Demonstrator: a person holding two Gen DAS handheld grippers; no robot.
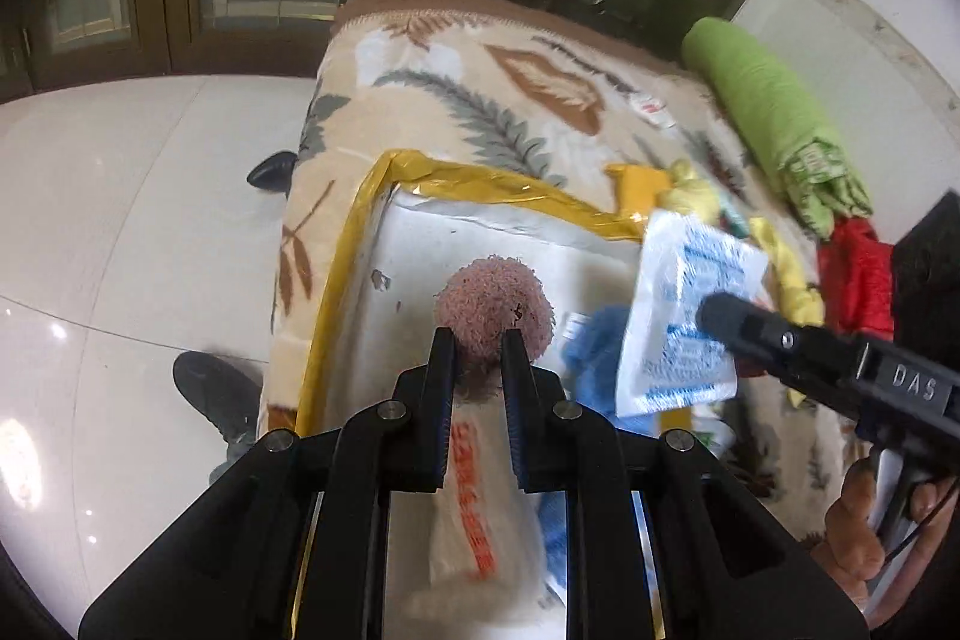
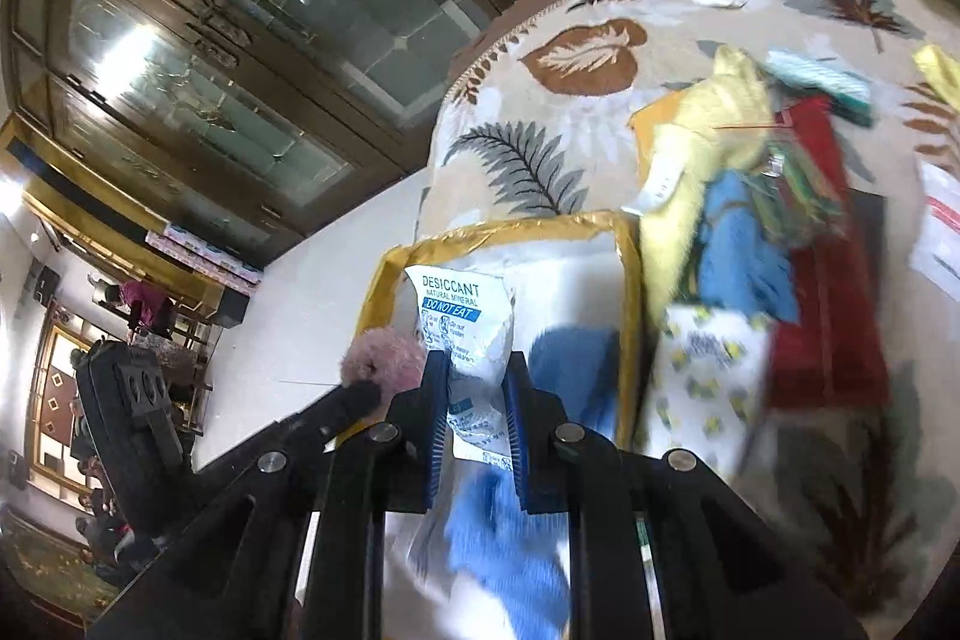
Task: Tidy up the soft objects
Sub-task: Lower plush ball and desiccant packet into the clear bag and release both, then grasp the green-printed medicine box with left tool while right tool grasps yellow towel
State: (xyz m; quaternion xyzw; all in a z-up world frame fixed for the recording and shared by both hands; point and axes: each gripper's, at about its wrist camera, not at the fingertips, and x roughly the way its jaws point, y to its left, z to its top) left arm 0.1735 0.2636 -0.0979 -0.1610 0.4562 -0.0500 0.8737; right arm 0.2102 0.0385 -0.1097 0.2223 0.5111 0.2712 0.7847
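Hidden or cut off: the pink pompom is partly behind the left gripper's fingers; the desiccant sachet runs down between the right gripper's fingers, its lower print unreadable
Hard to make out: the heap of yellow, blue and red cloths is smeared by motion, so its pieces cannot be told apart
Left gripper: narrow, pinching the pompom above the white box
Right gripper: narrow, clamped on the sachet
White box: one, edged in yellow tape, on the leaf-print blanket; a blue cloth lies inside
Green roll: one, at the blanket's far edge
Count: two grippers, one pompom, one held sachet
Hand: one, partly cut off at the frame edge
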